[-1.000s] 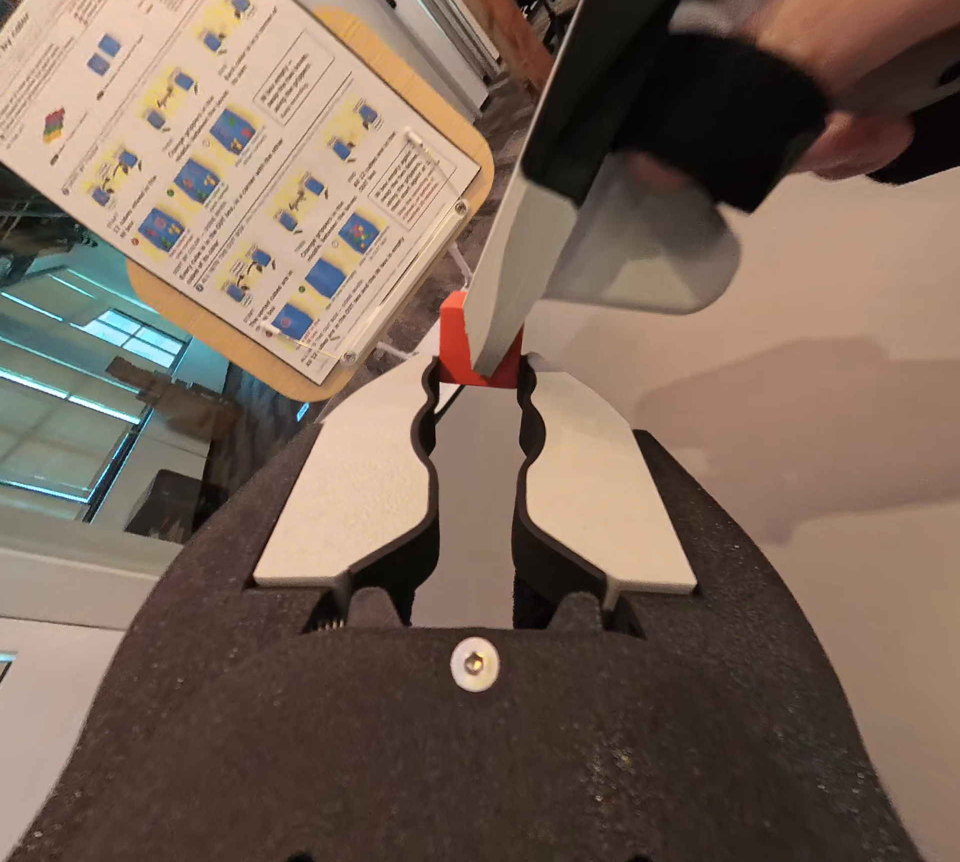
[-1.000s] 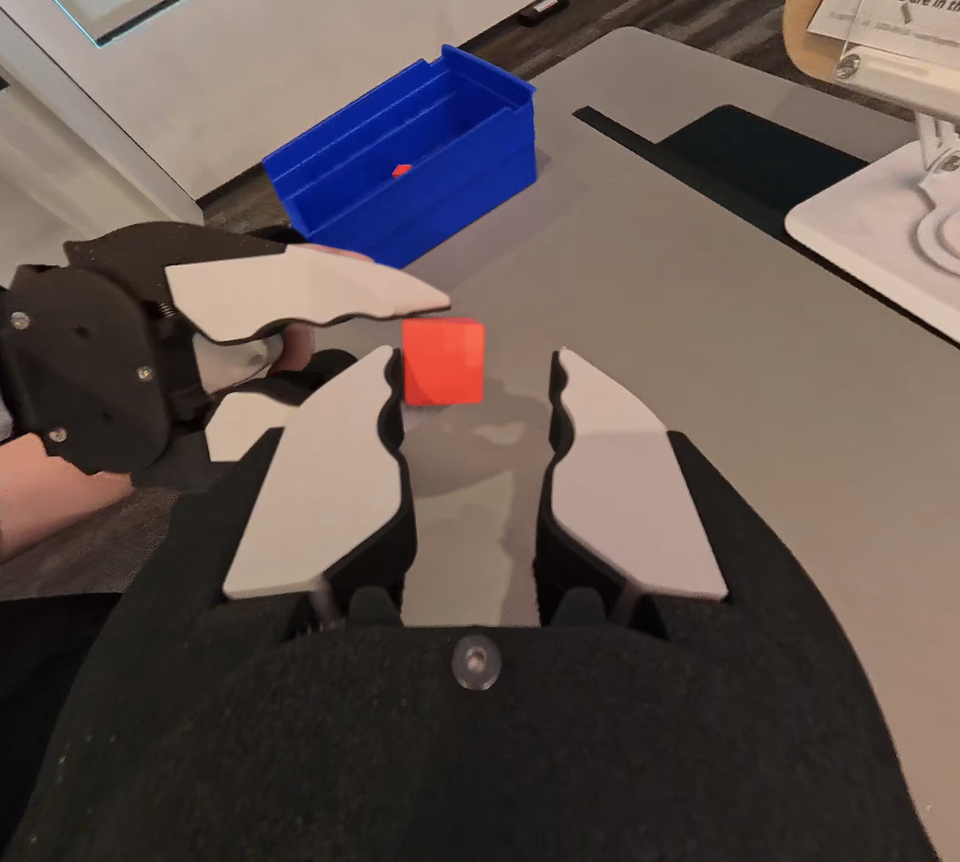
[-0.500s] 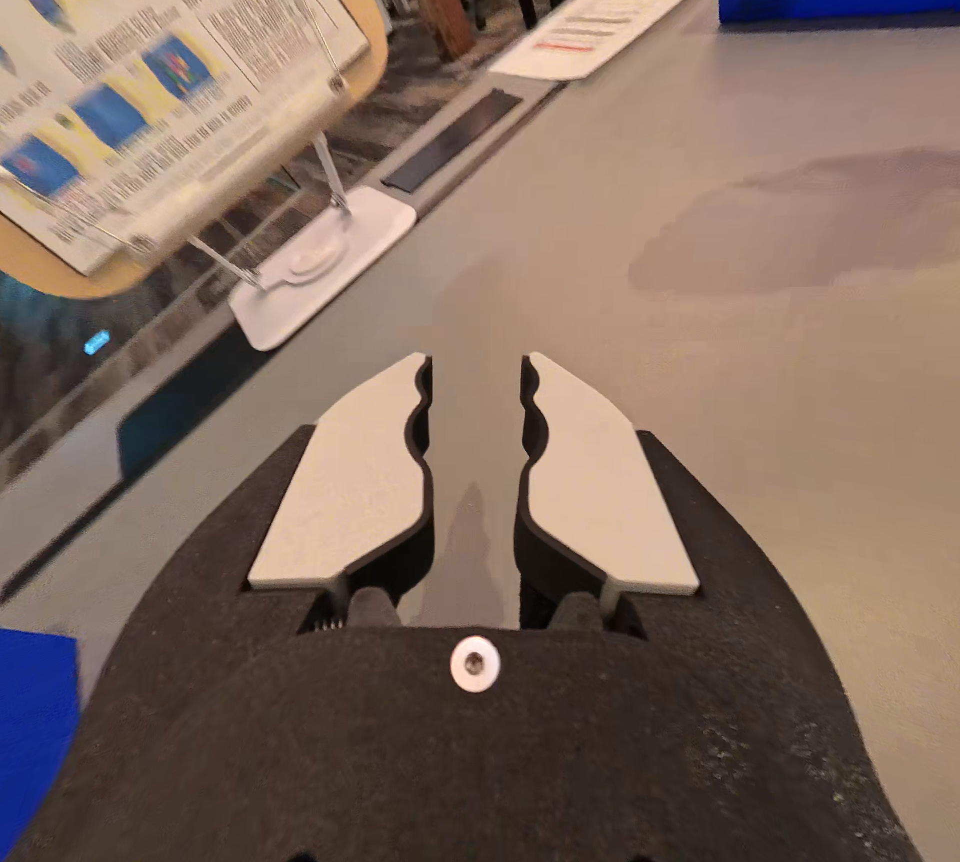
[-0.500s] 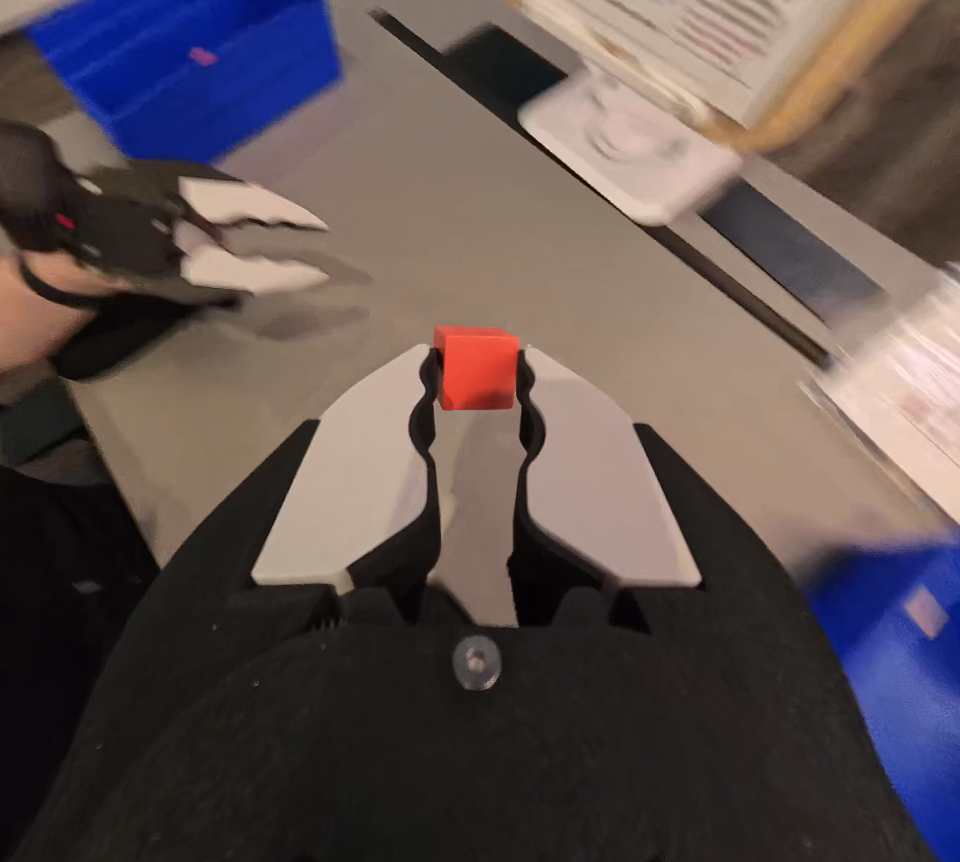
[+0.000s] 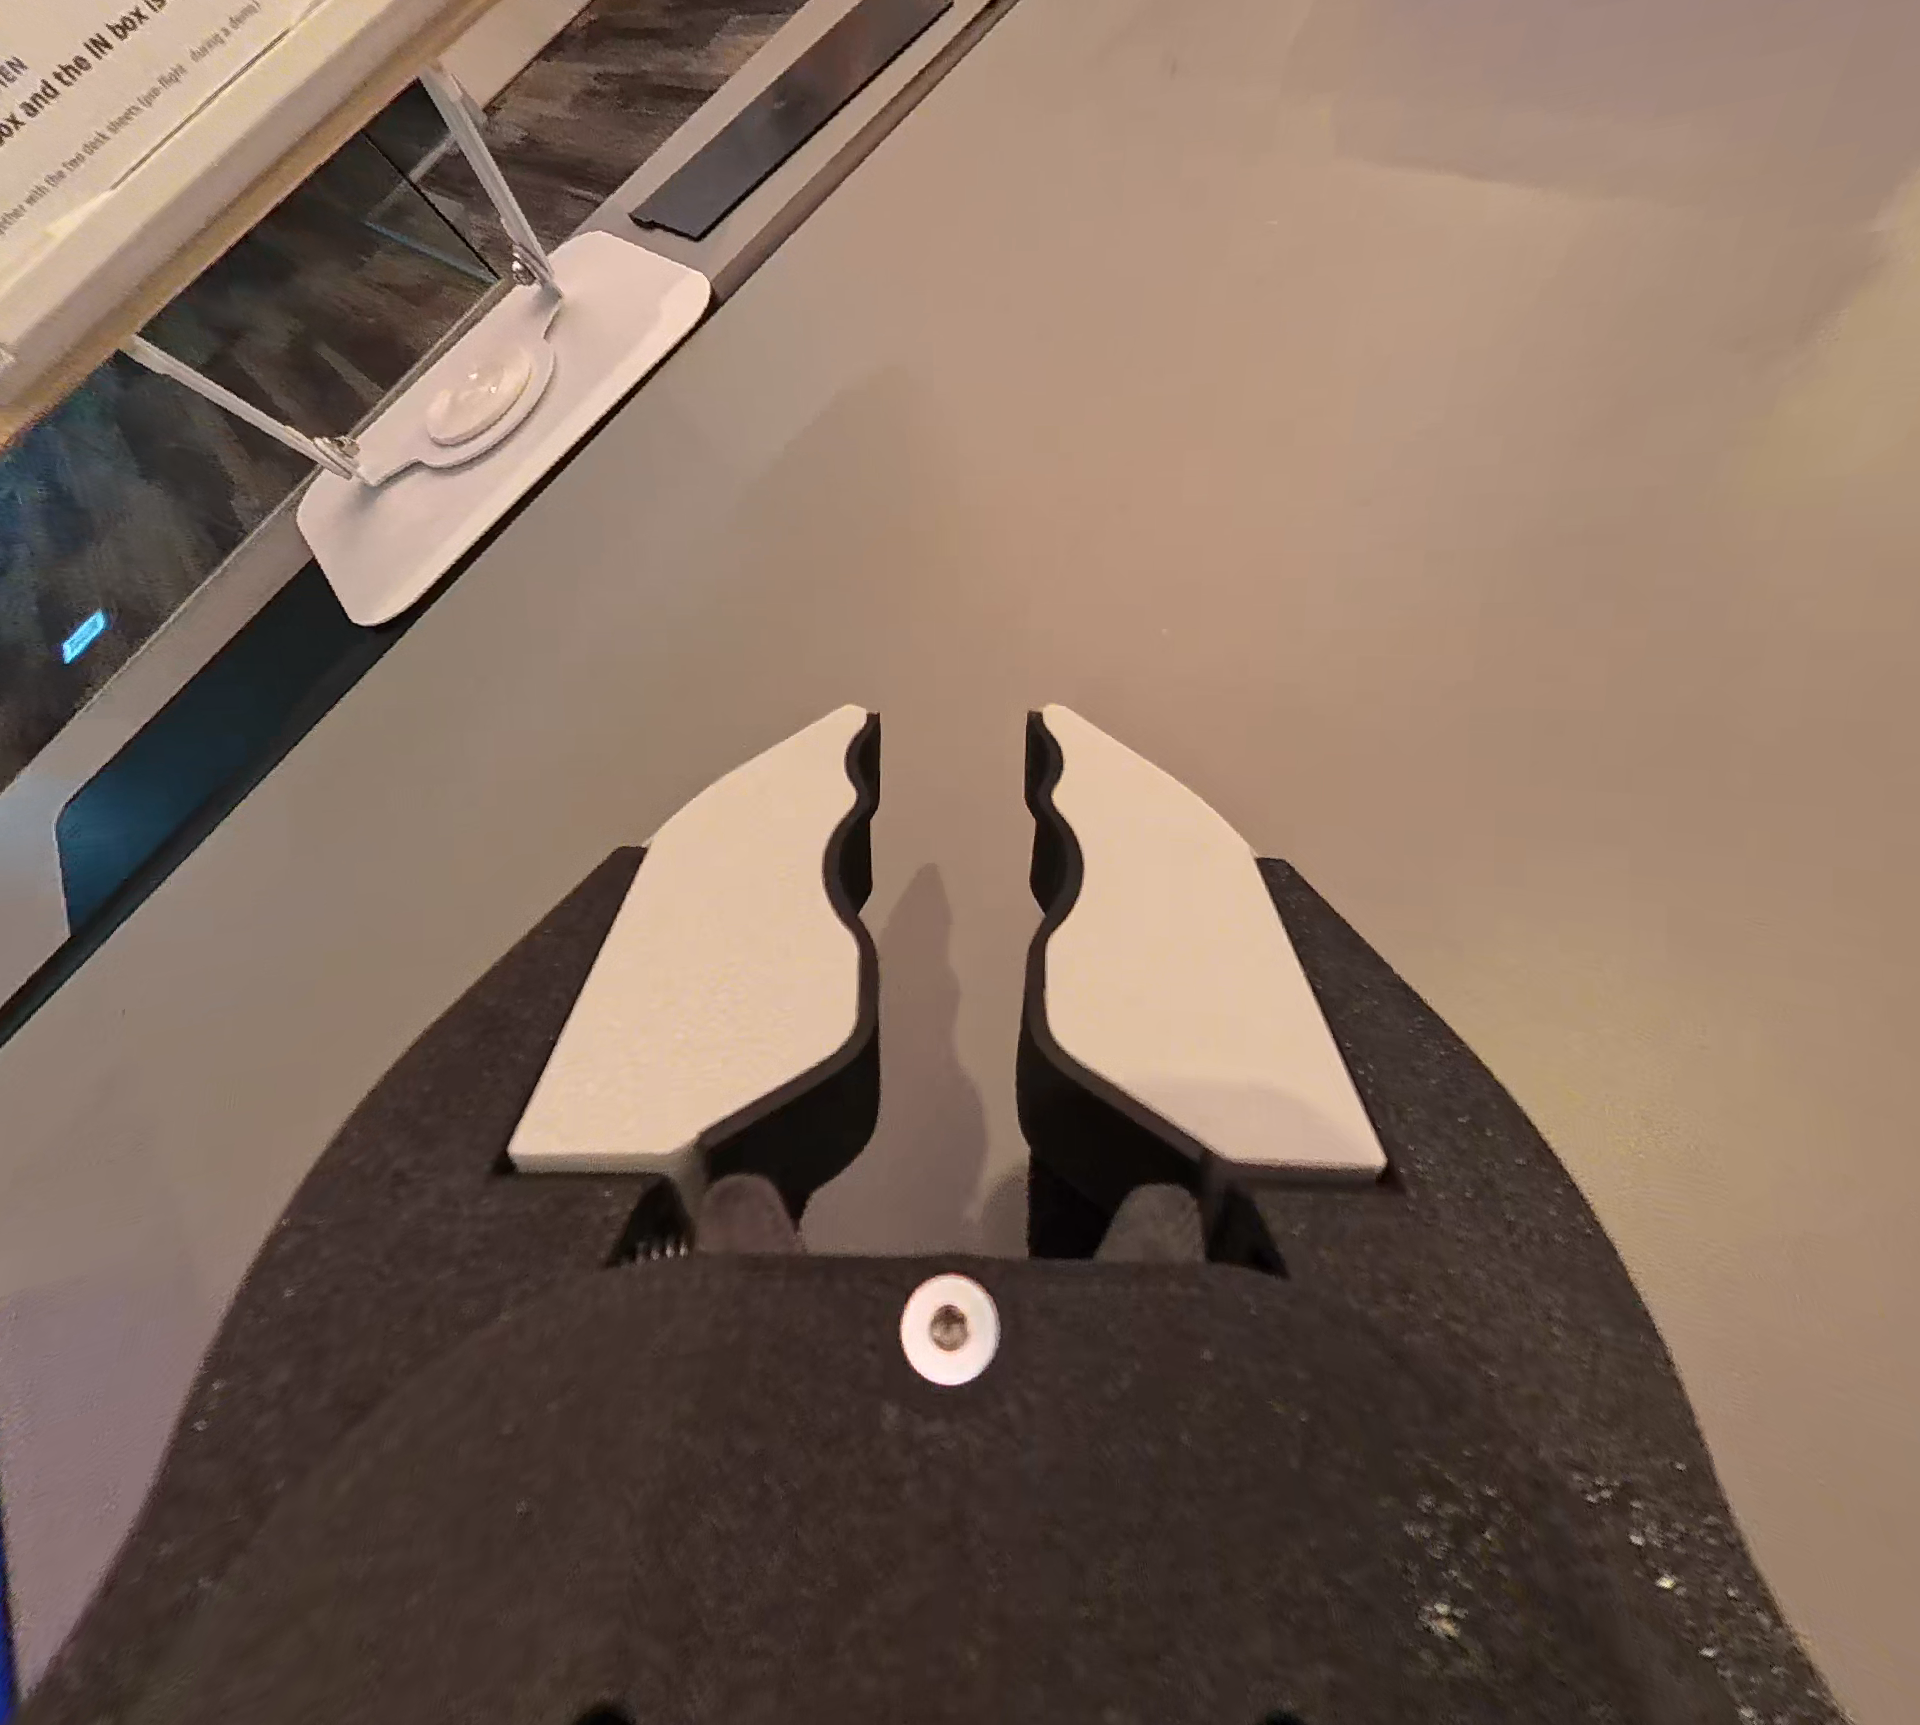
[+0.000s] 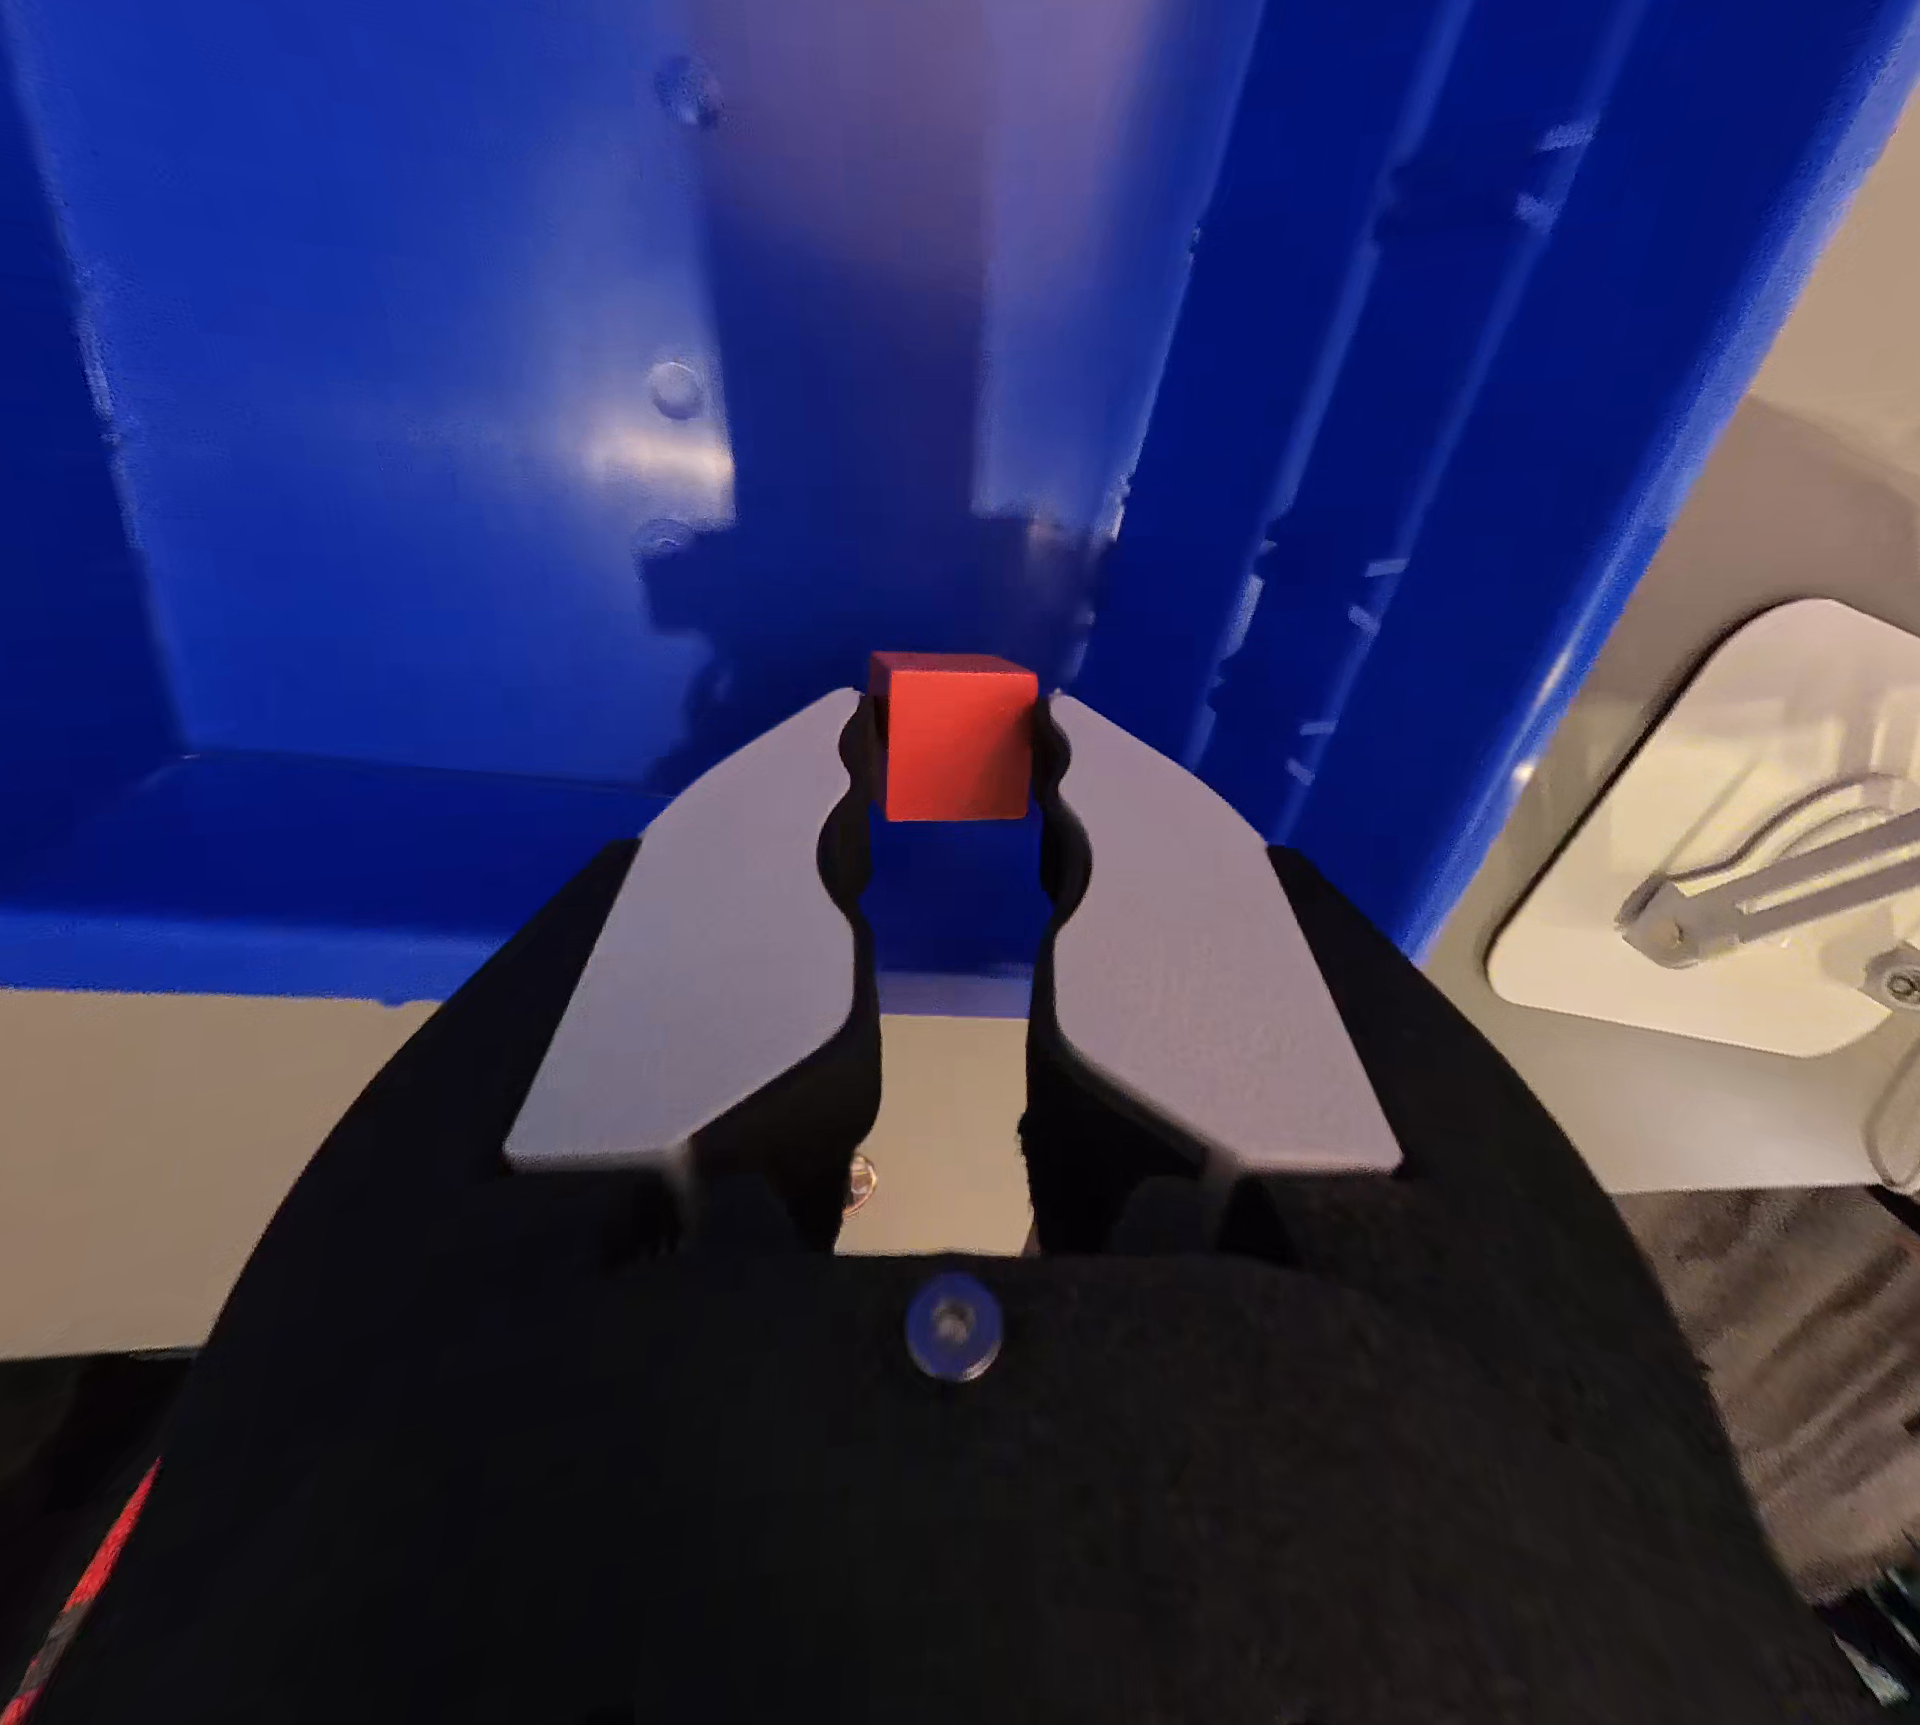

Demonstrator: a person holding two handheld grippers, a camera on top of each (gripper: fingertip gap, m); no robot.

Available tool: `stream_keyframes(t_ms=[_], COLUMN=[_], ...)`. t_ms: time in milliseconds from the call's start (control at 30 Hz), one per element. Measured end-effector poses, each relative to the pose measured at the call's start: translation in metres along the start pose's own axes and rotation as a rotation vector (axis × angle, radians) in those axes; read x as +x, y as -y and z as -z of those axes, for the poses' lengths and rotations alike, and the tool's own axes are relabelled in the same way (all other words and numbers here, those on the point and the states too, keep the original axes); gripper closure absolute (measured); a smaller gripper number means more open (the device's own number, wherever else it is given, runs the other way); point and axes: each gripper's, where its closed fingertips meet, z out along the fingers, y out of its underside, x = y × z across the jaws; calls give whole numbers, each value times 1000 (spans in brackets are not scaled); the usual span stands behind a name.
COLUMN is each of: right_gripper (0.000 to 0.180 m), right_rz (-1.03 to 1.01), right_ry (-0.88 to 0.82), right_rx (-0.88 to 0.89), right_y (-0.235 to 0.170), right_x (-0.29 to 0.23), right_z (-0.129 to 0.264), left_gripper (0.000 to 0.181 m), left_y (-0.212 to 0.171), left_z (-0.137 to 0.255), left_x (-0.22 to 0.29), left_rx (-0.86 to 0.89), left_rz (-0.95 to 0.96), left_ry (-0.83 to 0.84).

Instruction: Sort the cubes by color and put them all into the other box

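Tongs on the right, the right gripper, pinch a red cube between their tips and hold it over the open inside of a blue box, whose bare floor fills most of the right wrist view, with the white foot of a sign stand just beside the box's wall on the grey table. The left gripper hangs low over the table with its jaws slightly parted and nothing between them, near another white stand base that carries a printed instruction board.
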Motion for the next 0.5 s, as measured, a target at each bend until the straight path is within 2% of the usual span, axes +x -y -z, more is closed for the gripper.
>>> stream_keyframes(t_ms=[300, 400, 500], right_gripper=[152, 145, 141], right_rz=[7, 34, 39], right_ry=[-56, -83, -94], right_rx=[-121, -119, -7], right_y=[-10, -10, 6], right_x=[10, 7, -6], right_z=[-22, -12, 18], left_gripper=[155, 155, 154], left_y=[-6, -4, 5], left_z=[-1, 2, 13], left_x=[-9, -12, -24], left_rx=[-13, -3, 21], left_rz=[-33, -31, -52], left_ry=[28, 35, 85])
